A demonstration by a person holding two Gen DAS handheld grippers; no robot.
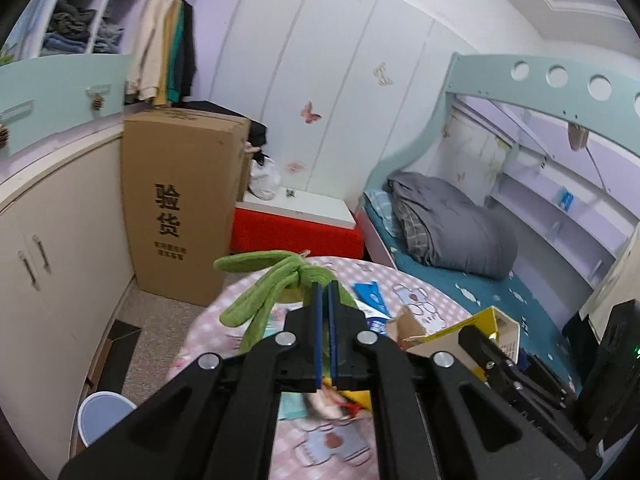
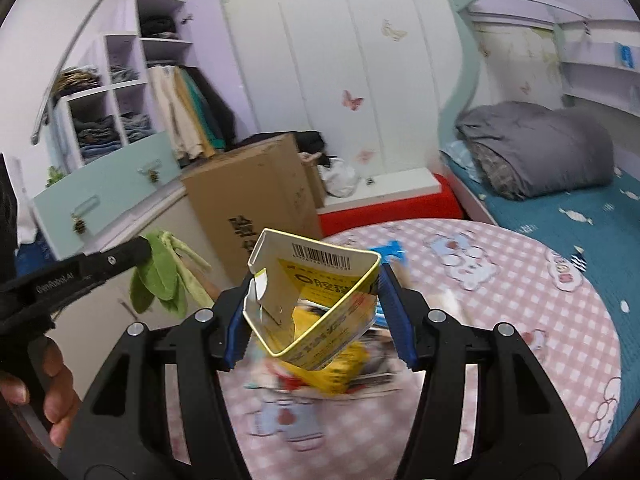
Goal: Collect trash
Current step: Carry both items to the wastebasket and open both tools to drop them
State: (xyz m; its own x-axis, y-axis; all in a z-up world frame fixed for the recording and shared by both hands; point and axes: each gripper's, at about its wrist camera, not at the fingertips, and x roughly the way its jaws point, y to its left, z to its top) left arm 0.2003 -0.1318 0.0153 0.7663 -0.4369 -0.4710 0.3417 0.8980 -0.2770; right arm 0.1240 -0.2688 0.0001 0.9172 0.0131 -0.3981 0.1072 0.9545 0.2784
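My left gripper (image 1: 325, 288) is shut on a green cloth item (image 1: 264, 284) with long floppy strips and holds it above the round table (image 1: 436, 296). The cloth also shows in the right wrist view (image 2: 160, 276), hanging from the left gripper at the left. My right gripper (image 2: 316, 300) is shut on an open yellow and white carton (image 2: 320, 300) with a barcode, lifted above the pink checked tablecloth (image 2: 500, 304). The carton also shows in the left wrist view (image 1: 472, 332). Blurred paper scraps and wrappers (image 2: 352, 364) lie under the carton.
A tall cardboard box (image 1: 180, 204) stands on the floor beside cream cabinets (image 1: 48, 248). A pale bin (image 1: 102, 416) sits on the floor at lower left. A bunk bed with a grey duvet (image 1: 452, 224) is to the right. A red and white bench (image 1: 296, 220) is behind the table.
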